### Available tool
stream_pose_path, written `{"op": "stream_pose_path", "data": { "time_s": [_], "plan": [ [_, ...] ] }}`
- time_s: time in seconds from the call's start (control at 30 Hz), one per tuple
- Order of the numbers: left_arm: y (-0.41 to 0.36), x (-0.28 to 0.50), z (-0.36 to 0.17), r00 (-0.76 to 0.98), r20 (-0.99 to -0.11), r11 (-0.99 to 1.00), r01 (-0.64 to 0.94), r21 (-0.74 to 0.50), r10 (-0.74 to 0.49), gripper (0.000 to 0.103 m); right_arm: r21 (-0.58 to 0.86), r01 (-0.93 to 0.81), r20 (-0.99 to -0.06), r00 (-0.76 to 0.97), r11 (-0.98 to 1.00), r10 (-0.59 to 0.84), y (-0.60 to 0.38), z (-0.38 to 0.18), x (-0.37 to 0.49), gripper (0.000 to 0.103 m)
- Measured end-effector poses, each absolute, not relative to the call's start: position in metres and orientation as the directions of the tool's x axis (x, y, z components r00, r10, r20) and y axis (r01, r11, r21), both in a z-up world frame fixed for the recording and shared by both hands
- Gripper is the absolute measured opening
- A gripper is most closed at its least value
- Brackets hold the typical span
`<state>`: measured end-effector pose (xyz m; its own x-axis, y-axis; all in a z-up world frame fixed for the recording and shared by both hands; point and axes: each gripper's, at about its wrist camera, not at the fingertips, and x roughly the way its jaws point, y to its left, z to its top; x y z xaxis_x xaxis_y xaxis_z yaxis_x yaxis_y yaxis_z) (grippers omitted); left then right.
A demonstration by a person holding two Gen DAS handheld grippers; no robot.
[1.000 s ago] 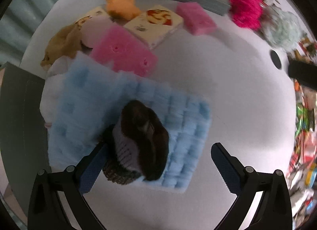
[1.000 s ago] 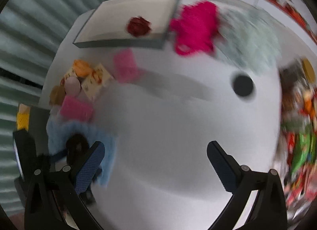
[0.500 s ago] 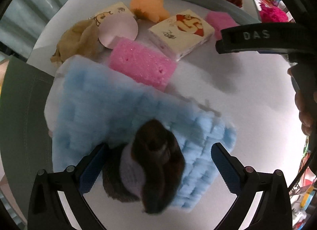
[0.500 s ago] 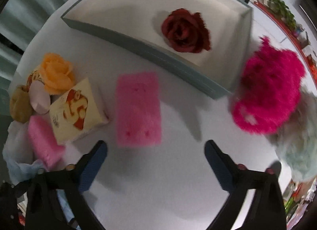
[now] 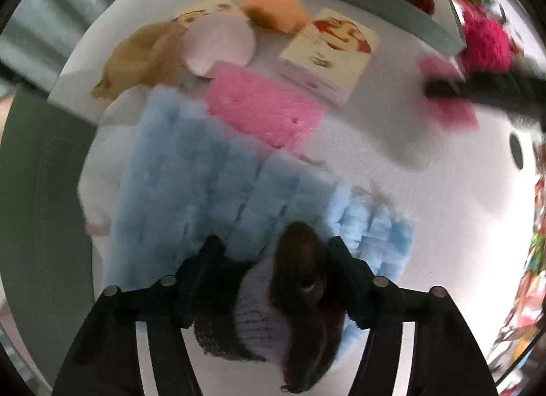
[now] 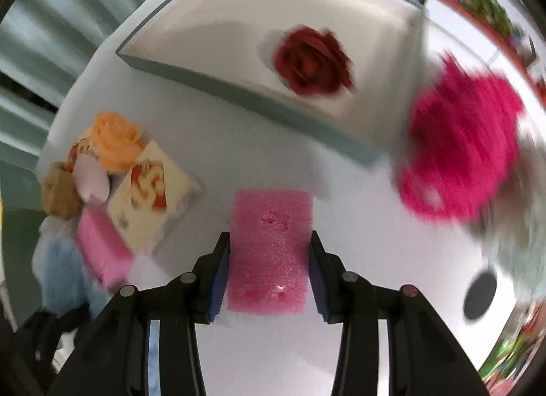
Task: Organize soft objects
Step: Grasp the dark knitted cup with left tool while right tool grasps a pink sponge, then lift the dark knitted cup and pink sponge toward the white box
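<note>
Right wrist view: right gripper [image 6: 269, 256] clamped on flat pink foam sponge [image 6: 269, 249], on white table [image 6: 239, 157] near grey-rimmed white tray [image 6: 211, 37]. Only dark red fabric rose [image 6: 312, 61] in tray. Left gripper [image 5: 276, 269] closed around brown-and-lilac knitted toy [image 5: 290, 303] atop fluffy blue cloth [image 5: 191, 184]. Most soft items unsorted, far left.

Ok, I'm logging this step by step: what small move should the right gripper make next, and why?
Probably lift the pink sponge a little and carry it toward the grey tray. The right gripper has its fingers closed against both sides of the sponge, which appears to rest on the table, and the tray ahead holds only a red rose.
</note>
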<state>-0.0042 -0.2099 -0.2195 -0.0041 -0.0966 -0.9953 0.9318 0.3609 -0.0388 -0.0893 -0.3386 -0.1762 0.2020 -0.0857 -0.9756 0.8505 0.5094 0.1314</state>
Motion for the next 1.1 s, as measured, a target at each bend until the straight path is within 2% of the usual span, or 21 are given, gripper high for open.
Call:
{"op": "stream_pose_path", "data": {
  "time_s": [0.1,0.2,0.23,0.27,0.57,0.9,0.97,1.0,1.03,1.07,1.1],
  "plan": [
    [-0.201,0.002,-0.209,-0.022,-0.992,0.355,0.933,-0.066,-0.126,0.042,0.144,0.859,-0.975,0.209,0.492,-0.079,-0.310,-0.166,-0.115,0.045],
    [-0.192,0.001,-0.196,-0.040,-0.989,0.322,0.943,-0.084,-0.141,0.041,0.172,0.868,-0.973,0.223,0.465,-0.055,-0.282,-0.158,-0.139,0.045],
    [-0.187,-0.001,-0.191,-0.050,-0.988,0.309,0.946,-0.094,-0.146,0.033,0.184,0.872,-0.972,0.229,0.453,-0.046,-0.269,-0.155,-0.148,0.045],
    [-0.183,-0.002,-0.188,-0.059,-0.988,0.302,0.948,-0.101,-0.146,0.031,0.190,0.876,-0.972,0.230,0.443,-0.038,-0.261,-0.151,-0.155,0.045],
    [-0.123,-0.012,-0.154,-0.123,-0.981,0.242,0.957,-0.157,-0.151,0.031,0.248,0.889,-0.968,0.243,0.384,0.062,-0.175,-0.130,-0.186,0.045],
    [-0.058,-0.006,-0.124,-0.135,-0.978,0.207,0.964,-0.166,-0.156,0.031,0.234,0.892,-0.970,0.240,0.387,0.035,-0.124,-0.098,-0.183,0.045],
    [-0.059,-0.010,-0.131,-0.118,-0.977,0.192,0.969,-0.152,-0.176,0.032,0.225,0.899,-0.973,0.230,0.376,0.032,-0.119,-0.099,-0.181,0.045],
    [-0.062,-0.012,-0.139,-0.120,-0.979,0.195,0.969,-0.151,-0.163,0.037,0.216,0.904,-0.975,0.220,0.369,0.032,-0.117,-0.099,-0.181,0.045],
    [-0.065,-0.011,-0.151,-0.130,-0.982,0.220,0.963,-0.157,-0.136,0.054,0.210,0.910,-0.977,0.211,0.358,0.036,-0.114,-0.100,-0.180,0.045],
    [-0.067,-0.008,-0.163,-0.145,-0.983,0.265,0.949,-0.171,-0.117,0.061,0.212,0.913,-0.977,0.210,0.348,0.042,-0.111,-0.099,-0.180,0.045],
    [-0.067,-0.004,-0.173,-0.161,-0.981,0.312,0.931,-0.188,-0.110,0.063,0.213,0.915,-0.977,0.210,0.343,0.046,-0.107,-0.098,-0.181,0.045]
  ]
}}
